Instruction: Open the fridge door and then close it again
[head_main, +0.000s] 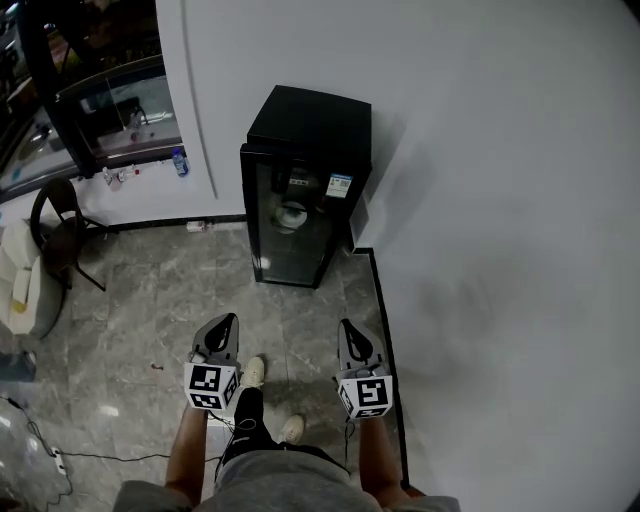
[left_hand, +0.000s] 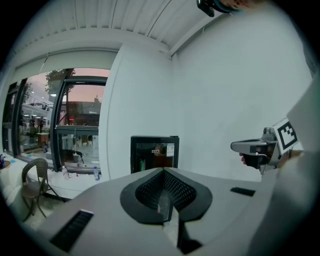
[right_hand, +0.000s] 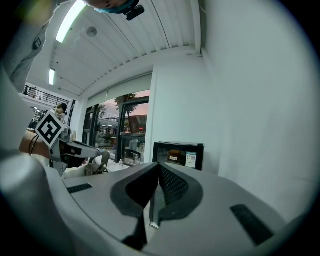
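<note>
- The left gripper (head_main: 226, 324) and the right gripper (head_main: 346, 330) are held forward side by side, roughly level, each clenched shut on nothing.
- The fridge (head_main: 308, 140) stands upright straight ahead, well apart from both, against the wall (head_main: 480, 150).
- Its glass door (head_main: 290, 232) is closed and faces the grippers; neither looks clearly nearer.

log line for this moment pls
fridge: door closed, untouched | left gripper: shut, empty | right gripper: shut, empty
</note>
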